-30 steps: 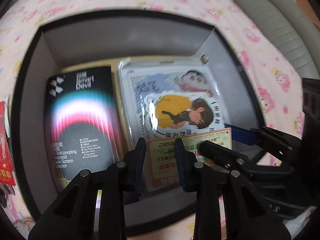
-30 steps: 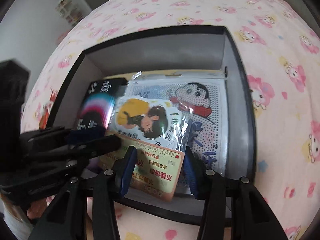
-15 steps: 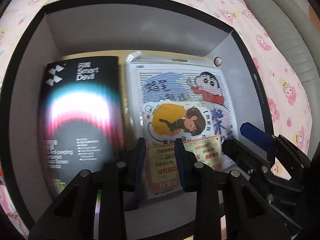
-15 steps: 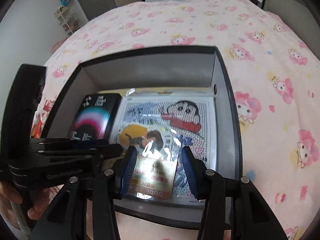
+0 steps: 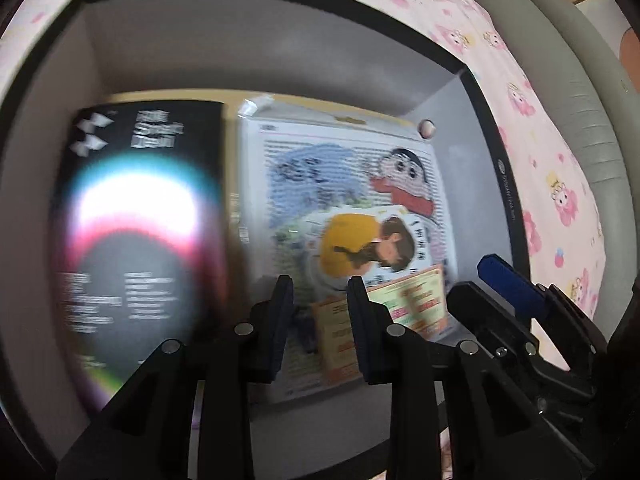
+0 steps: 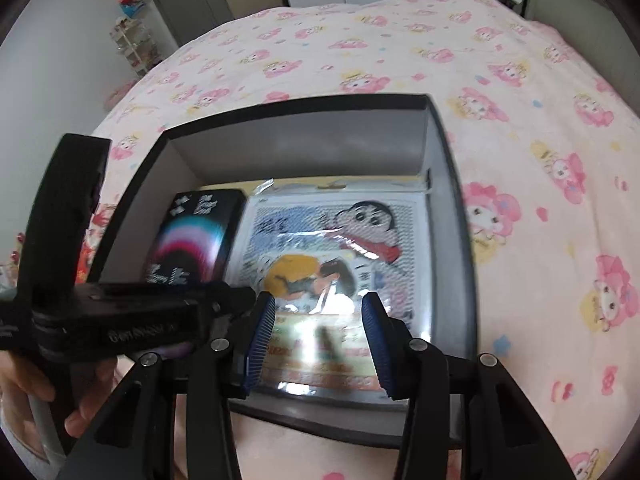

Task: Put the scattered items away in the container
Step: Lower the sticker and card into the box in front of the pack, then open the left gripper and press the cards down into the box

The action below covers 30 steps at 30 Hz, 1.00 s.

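Now the card (image 6: 320, 350) lies flat in the box (image 6: 452, 216), released.

Left gripper (image 5: 320, 308) hovers, jaws apart and empty, above the orange card (image 5: 404, 312) in the grey box (image 5: 248, 52); black screen-protector package (image 5: 140, 216) beside cartoon bead-art packet (image 5: 340, 184); right gripper (image 5: 516, 292) alongside.
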Motion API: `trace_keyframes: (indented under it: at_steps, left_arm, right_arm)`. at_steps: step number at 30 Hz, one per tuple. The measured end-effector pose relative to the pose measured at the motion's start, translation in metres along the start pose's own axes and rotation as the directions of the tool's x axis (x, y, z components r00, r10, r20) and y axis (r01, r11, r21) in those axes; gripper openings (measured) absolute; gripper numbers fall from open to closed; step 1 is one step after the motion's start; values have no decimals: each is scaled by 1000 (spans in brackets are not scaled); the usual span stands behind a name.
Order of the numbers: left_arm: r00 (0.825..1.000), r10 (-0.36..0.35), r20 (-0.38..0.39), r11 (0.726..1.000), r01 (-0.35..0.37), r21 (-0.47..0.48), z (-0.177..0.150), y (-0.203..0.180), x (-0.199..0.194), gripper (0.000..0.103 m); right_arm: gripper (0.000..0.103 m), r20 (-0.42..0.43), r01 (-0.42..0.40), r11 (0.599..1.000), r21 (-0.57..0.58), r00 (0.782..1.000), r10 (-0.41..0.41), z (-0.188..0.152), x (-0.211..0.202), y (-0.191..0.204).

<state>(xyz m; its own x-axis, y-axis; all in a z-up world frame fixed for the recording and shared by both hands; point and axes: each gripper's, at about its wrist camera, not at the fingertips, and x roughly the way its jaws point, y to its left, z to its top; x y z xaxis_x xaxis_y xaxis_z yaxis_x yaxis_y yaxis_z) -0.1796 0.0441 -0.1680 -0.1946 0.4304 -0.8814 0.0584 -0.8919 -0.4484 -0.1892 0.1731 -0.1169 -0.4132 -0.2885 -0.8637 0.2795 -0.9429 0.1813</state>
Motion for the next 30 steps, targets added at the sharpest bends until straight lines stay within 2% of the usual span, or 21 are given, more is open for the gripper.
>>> trace_keyframes:
  at_steps: [2, 4, 6, 8, 10, 11, 13, 15, 17, 18, 20, 24, 27, 28, 30]
  left_arm:
    - [998, -55, -19, 998, 55, 10, 1, -8, 5, 26]
    - [992, -122, -44, 992, 121, -22, 0, -7, 8, 26]
    - [986, -167, -9, 984, 167, -57, -6, 1, -1, 26]
    - [988, -145, 52, 987, 148, -61, -17, 7, -17, 27]
    - [992, -91, 83, 993, 97, -69, -18, 15, -29, 27]
    - [994, -56, 90, 995, 63, -72, -17, 16, -33, 27]
    - [995, -31, 95, 997, 38, -71, -12, 14, -38, 26]
    - [995, -30, 92, 997, 37, -72, -4, 13, -40, 27]
    - [997, -14, 82, 998, 19, -64, 1, 28, -39, 26]
    - [997, -10, 76, 998, 14, -59, 14, 25, -32, 27]
    - [998, -19, 64, 998, 22, -51, 12, 27, -29, 26]
    - [999, -46, 29, 997, 48, -56, 12, 33, -27, 27]
    - [998, -54, 15, 997, 54, -50, 8, 27, -24, 26]
    - [998, -66, 13, 996, 66, -52, 6, 26, -24, 26]
    - [997, -83, 5, 995, 83, -63, 4, 25, -23, 26]
  right_arm:
    - [42, 11, 36, 999, -10, 999, -36, -1, -2, -2]
    - [41, 0, 35, 999, -2, 999, -35, -1, -1, -6]
    - [41, -18, 10, 1000, 17, 1000, -10, -1, -1, -11]
    - [41, -23, -20, 1000, 21, 1000, 21, 1, -2, -13]
    - [41, -31, -63, 998, 13, 997, 64, 11, 0, -10]
    - [41, -43, -77, 997, 4, 996, 77, 17, 3, -7]
    - [41, -71, -102, 995, -21, 992, 100, 32, 14, 3]
    - [41, -112, -106, 994, -26, 988, 103, 37, 30, 10]
    - [41, -148, -75, 997, -32, 987, 70, 39, 47, 13]
    - [41, -167, -64, 997, -32, 984, 58, 37, 55, 13]
    - [39, -216, -70, 997, -14, 974, 66, 30, 66, 9]
    - [37, -244, -93, 994, 49, 964, 103, 25, 64, -7]
    - [32, -243, -71, 997, 33, 967, 77, 18, 60, -10]
    - [31, -231, -42, 999, 24, 972, 46, 14, 56, -8]
    - [31, -207, -30, 999, 22, 978, 34, 8, 46, -5]
